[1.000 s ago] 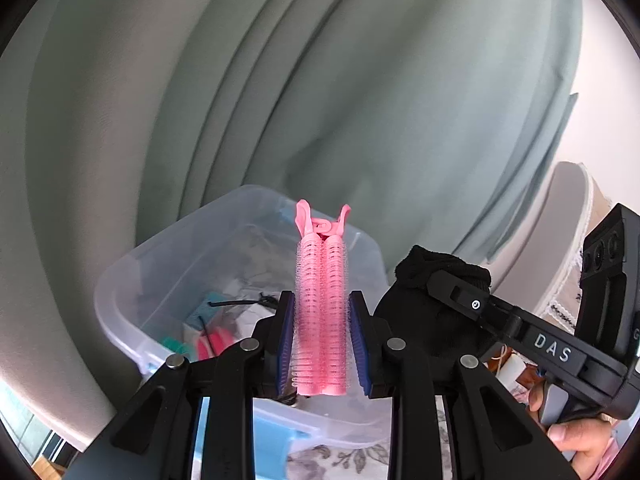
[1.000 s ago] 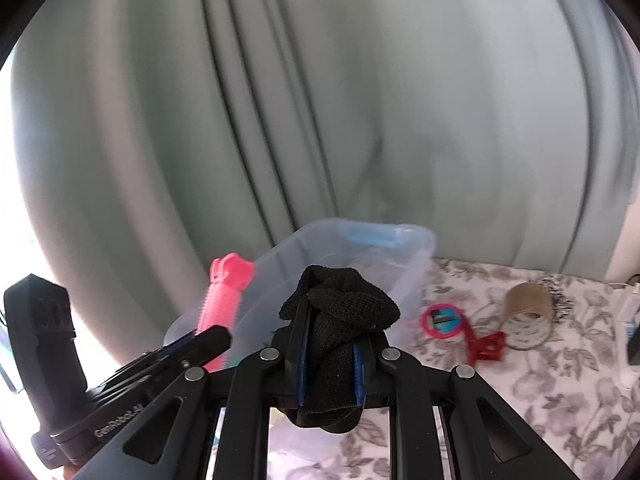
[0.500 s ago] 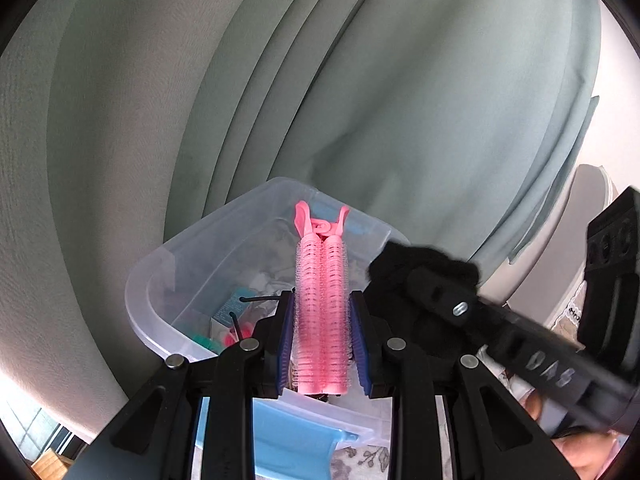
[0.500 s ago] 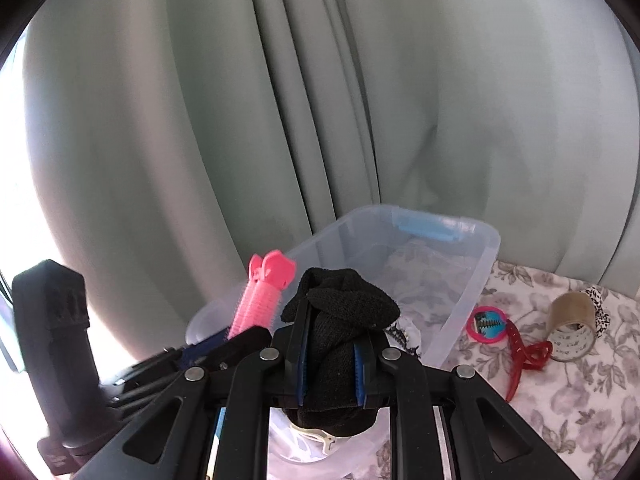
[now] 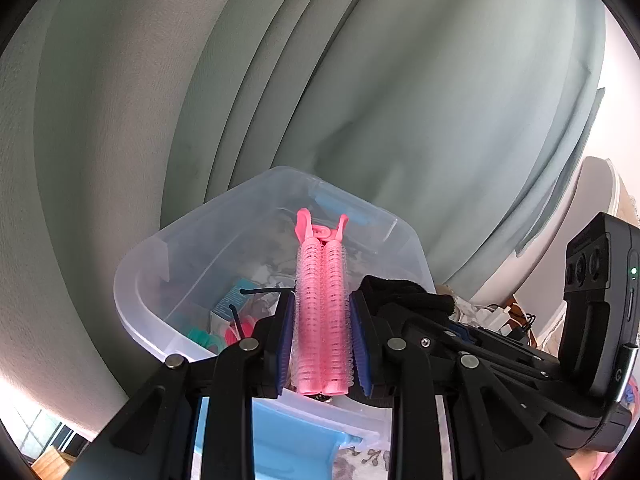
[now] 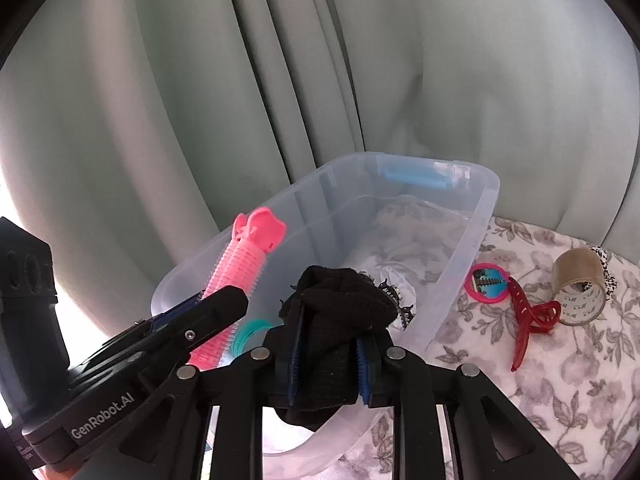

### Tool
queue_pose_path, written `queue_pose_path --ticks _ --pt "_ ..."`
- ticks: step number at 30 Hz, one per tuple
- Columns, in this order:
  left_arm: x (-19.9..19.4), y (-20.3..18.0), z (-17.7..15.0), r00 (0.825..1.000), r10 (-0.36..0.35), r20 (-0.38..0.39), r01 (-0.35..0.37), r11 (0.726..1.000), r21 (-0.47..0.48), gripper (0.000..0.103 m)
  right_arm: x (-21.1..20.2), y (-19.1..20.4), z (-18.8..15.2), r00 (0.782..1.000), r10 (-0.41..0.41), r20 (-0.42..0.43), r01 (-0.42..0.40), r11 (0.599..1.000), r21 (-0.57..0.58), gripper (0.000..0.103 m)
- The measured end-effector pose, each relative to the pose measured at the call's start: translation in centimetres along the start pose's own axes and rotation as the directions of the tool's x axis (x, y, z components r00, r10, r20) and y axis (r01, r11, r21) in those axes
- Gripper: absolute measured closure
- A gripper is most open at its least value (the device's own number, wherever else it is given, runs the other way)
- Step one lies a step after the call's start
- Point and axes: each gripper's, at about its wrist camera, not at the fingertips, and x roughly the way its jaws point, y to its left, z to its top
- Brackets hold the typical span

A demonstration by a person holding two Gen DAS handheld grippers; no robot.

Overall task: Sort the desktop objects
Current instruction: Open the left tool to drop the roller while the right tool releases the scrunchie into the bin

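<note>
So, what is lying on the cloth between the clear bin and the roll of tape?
In the right wrist view, a pink ring and a red hair claw lie on the floral tablecloth between the clear bin and the tape roll.

Pleated grey-green curtain (image 6: 280, 80) behind a floral-clothed table (image 6: 560, 380) (daylight at the left edge)

Floral tablecloth (image 6: 560, 380) (grey blooms) bears bin (image 6: 460, 276), claw clip (image 6: 528, 320), tape (image 6: 580, 292).

Both wrist cameras look down along their fingers from close above the clear storage bin (image 5: 256, 240) (image 6: 460, 248), which both views share, green curtain (image 5: 400, 80) (image 6: 440, 60) behind.
</note>
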Motion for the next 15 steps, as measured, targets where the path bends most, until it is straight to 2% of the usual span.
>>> queue_pose_path --ticks 15 --pt "0.06 -0.34 -0.2 1.0 0.01 -0.011 -0.01 1.0 -0.01 0.075 -0.56 0.27 -0.04 1.0 -0.021 0.011 0.021 1.0 -0.008 0.066"
